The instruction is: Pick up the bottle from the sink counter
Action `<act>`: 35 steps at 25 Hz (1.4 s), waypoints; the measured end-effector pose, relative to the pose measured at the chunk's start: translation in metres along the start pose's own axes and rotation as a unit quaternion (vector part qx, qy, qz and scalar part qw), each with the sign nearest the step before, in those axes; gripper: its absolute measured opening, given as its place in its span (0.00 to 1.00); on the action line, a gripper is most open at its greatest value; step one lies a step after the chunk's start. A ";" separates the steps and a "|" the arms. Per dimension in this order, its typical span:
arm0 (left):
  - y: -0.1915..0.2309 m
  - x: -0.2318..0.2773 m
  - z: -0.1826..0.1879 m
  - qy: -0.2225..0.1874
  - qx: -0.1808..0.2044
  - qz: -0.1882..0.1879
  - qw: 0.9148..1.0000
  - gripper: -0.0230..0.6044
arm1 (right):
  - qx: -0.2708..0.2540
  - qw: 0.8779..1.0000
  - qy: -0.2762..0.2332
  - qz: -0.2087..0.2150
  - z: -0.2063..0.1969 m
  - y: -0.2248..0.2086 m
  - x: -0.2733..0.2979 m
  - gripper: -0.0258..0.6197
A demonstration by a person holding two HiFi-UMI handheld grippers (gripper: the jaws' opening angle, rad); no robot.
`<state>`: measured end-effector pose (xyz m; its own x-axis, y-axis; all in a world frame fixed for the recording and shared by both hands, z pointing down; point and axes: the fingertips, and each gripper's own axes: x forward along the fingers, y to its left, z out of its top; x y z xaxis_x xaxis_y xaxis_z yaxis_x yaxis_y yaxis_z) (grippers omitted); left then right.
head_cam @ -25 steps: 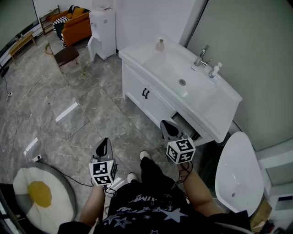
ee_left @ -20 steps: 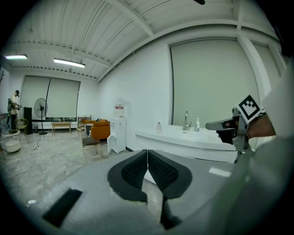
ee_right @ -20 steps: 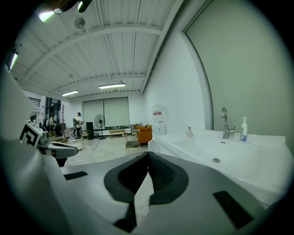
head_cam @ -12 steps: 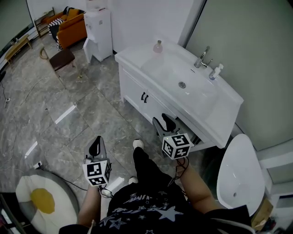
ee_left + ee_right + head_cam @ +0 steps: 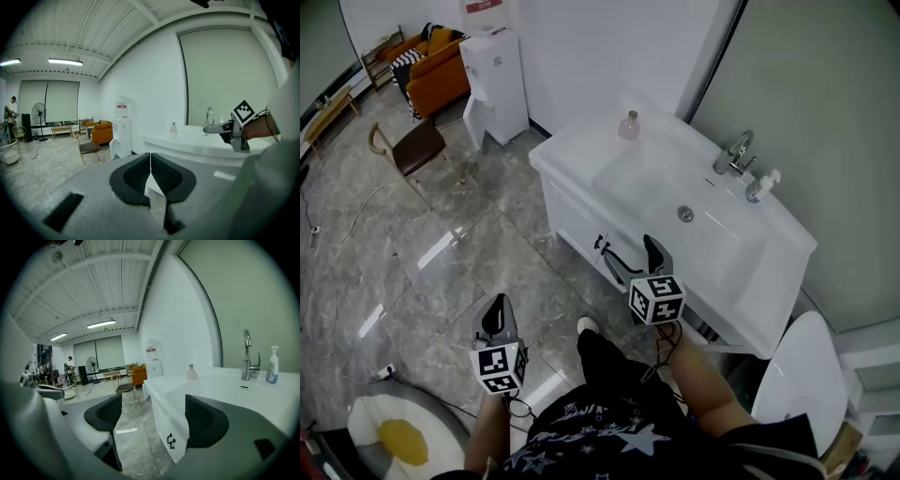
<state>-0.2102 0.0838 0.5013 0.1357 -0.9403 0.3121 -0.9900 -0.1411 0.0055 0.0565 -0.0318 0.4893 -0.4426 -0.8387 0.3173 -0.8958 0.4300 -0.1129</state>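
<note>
Head view: bottle (image 5: 629,125) upright at twelve o'clock on the far corner of the sink counter (image 5: 572,152), well apart from the left gripper (image 5: 495,314) at seven o'clock and the right gripper (image 5: 635,255) by the counter's front edge. Left gripper view: jaws pressed together on nothing, bottle small at one o'clock. Right gripper view: jaws opening wide, only floor and cabinet between them, bottle at one o'clock on the counter.

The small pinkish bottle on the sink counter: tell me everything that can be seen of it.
The bottle is small, squat and rounded, with a narrow neck and a pale cap. It looks like translucent pinkish glass or plastic. It stands upright on the white sink counter, at the far corner against the wall, beside the basin. Only the counter touches it.
</note>
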 end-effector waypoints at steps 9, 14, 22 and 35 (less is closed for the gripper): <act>-0.004 0.158 0.055 0.010 0.006 -0.023 1.000 0.07 | 0.026 0.999 0.015 -0.018 0.041 -0.090 0.112 0.67; -0.015 0.220 0.088 0.005 0.018 -0.036 0.999 0.07 | 0.050 0.998 0.003 -0.027 0.061 -0.130 0.151 0.67; -0.017 0.290 0.131 -0.001 0.037 -0.061 0.997 0.07 | 0.072 0.997 0.002 -0.034 0.074 -0.164 0.194 0.63; -0.024 0.482 0.181 0.008 0.079 -0.208 0.975 0.07 | 0.072 0.987 -0.006 -0.142 0.112 -0.225 0.290 0.57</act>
<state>-0.1138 -0.4218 0.4793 0.5223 -0.7872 0.3279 -0.8311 -0.5560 -0.0109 0.1251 -0.4095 0.5012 -0.1725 -0.9228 0.3444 -0.9801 0.1261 -0.1531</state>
